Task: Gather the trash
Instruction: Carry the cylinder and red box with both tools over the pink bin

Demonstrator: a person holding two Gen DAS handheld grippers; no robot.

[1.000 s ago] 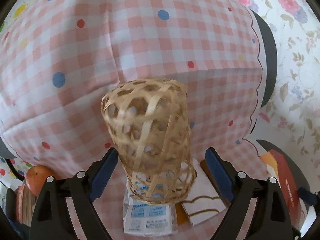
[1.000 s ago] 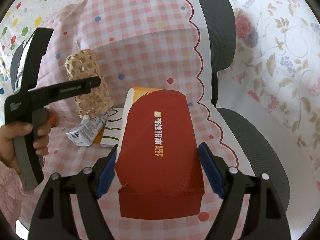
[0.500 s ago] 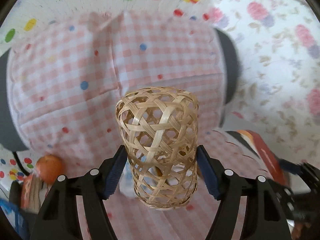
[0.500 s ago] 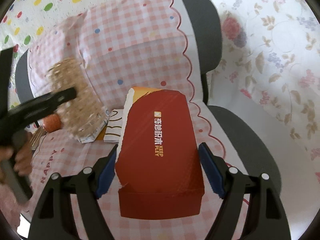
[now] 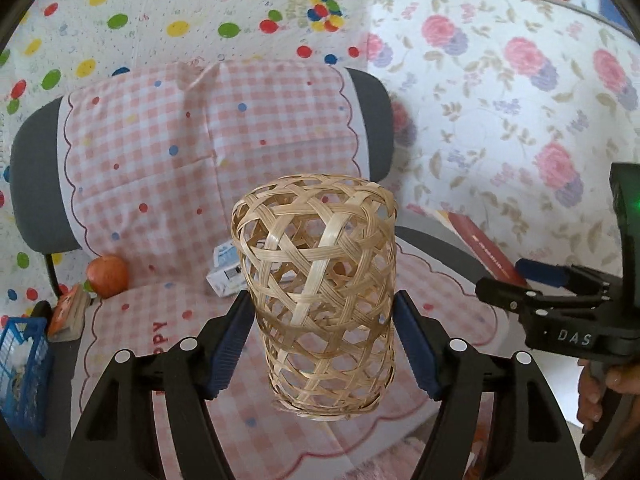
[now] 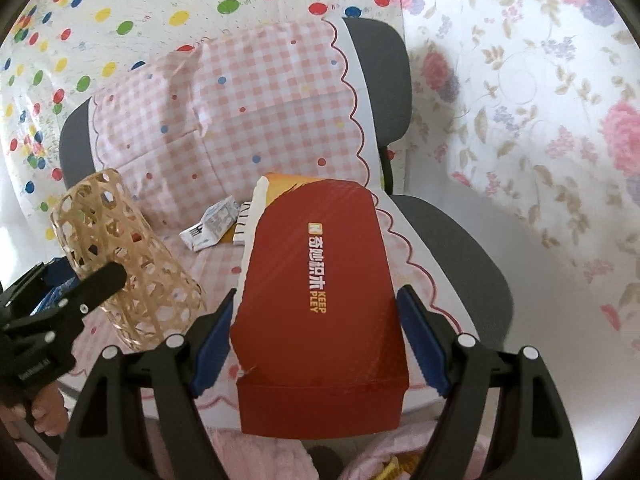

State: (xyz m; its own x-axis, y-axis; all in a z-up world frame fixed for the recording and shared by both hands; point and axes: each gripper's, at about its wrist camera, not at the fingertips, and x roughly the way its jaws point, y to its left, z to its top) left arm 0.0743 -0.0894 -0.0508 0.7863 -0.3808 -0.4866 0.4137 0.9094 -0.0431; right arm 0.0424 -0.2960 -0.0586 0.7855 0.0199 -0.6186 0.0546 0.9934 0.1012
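My left gripper [image 5: 322,300] is shut on a woven bamboo basket [image 5: 316,292], held upright in the air above the chair seat with its blue pads against both sides. From the right wrist view the same basket [image 6: 120,256] leans at the left in the left gripper [image 6: 84,280]. A red cardboard box [image 6: 316,292] with white and orange lettering sits between the pads of my right gripper [image 6: 317,298], which is shut on it. A crumpled white carton [image 5: 226,272] and a striped paper wrapper [image 6: 242,224] lie on the seat by the backrest.
The grey chair [image 5: 38,184] wears a pink checked cloth [image 5: 200,140]. An orange fruit [image 5: 107,276] and a small orange packet [image 5: 68,312] sit at the seat's left edge, a blue crate [image 5: 24,364] below them. Dotted and floral sheets hang behind.
Both grippers have drawn back from the chair, which now looks farther off. The left jaws closed on the basket and lifted it off the white carton. The red box stays gripped.
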